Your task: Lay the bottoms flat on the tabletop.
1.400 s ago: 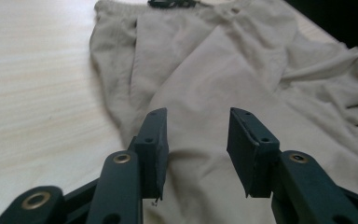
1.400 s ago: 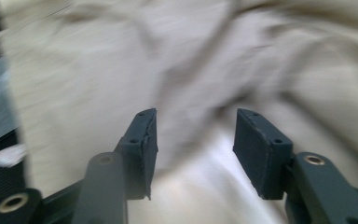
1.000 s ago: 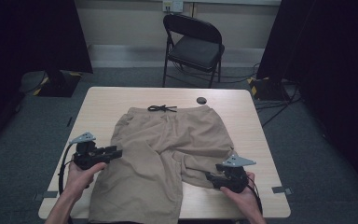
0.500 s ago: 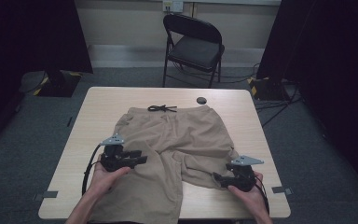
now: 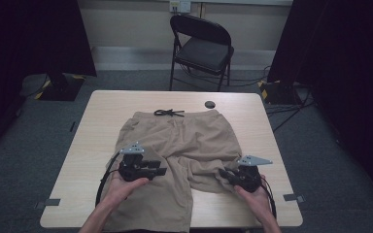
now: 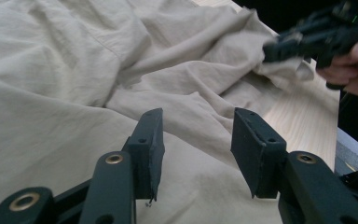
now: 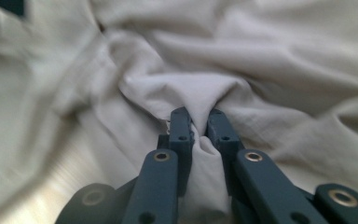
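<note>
Khaki cotton shorts (image 5: pixel 175 155) lie spread on the pale wooden worktop (image 5: pixel 102 111), waistband and black drawstring (image 5: pixel 169 112) toward the far edge, the two legs running toward the person. Its long axis runs from far to near. The cloth is thin, soft and creased, with loose ridges bunched around the crotch and the right leg.

The right gripper (image 5: pixel 229 175) has its fingers (image 7: pixel 182 128) pressed nearly together on a pinch of the right leg's hem, a tent of fabric rising between them in the right gripper view. That leg looks drawn up shorter than the left one, which reaches the near edge of the worktop.

The left gripper (image 5: pixel 160 171) hovers over the left leg, pointing across toward the right hand. Its fingers (image 6: pixel 151 140) stand wide apart and hold nothing; the cloth lies just beneath and ahead of them, and the crumpled crotch folds sit between the two grippers. In the left gripper view the right gripper (image 6: pixel 317 39) shows farther off at the upper right, gripping its bit of cloth.

A small dark round disc (image 5: pixel 210 104) rests on the worktop beyond the waistband, apart from the shorts. A black folding chair (image 5: pixel 201 48) stands behind the worktop on grey carpet.

My guess is the left fingers need to drop onto the fabric directly below to take a matching grip.
</note>
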The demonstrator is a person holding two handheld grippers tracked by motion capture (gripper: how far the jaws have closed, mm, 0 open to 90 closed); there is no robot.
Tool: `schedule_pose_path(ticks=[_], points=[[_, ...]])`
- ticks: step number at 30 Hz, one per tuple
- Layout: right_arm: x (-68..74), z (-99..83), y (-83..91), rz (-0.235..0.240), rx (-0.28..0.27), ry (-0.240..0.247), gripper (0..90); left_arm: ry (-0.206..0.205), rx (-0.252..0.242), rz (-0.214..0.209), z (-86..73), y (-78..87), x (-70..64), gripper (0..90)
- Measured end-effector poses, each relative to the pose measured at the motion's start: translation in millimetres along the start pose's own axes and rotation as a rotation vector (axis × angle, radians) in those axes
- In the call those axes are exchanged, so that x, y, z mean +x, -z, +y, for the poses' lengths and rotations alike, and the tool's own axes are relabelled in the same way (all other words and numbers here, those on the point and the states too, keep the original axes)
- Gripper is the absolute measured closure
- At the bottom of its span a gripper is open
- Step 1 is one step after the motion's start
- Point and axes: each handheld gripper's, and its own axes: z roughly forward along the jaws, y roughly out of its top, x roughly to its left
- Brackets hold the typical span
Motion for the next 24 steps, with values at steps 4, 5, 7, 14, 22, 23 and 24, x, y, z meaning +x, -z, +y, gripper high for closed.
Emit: schedule_pose_path(ticks=[4,5,7,14,22,23,24], points=[[14.6,37.1,-3.5,0.056,-0.053,0.041,83.5,0.0,-0.005,0.0,0.1,0.2,0.2,53.4],[18.9,47.5,-5.7,0.07,-0.064,0.054,83.6,-0.003,-0.006,0.003,0.0,0.5,0.6,53.1],[29.1,68.0,-11.5,0.094,-0.076,0.082,83.5,0.001,-0.012,0.003,-0.4,1.1,1.1,52.6],[76.3,121.4,-50.2,0.215,-0.084,0.175,82.3,0.02,-0.052,0.009,-5.0,11.8,8.2,51.0],[101.9,126.0,-125.5,0.249,0.015,0.166,80.7,0.095,-0.077,0.026,-22.8,25.4,25.4,51.7],[100.5,123.5,-135.2,0.245,0.033,0.152,79.8,0.097,-0.078,0.033,-24.5,26.3,27.5,52.0],[98.7,119.7,-145.8,0.231,0.059,0.151,78.2,0.096,-0.074,0.038,-25.4,26.5,29.0,52.3]])
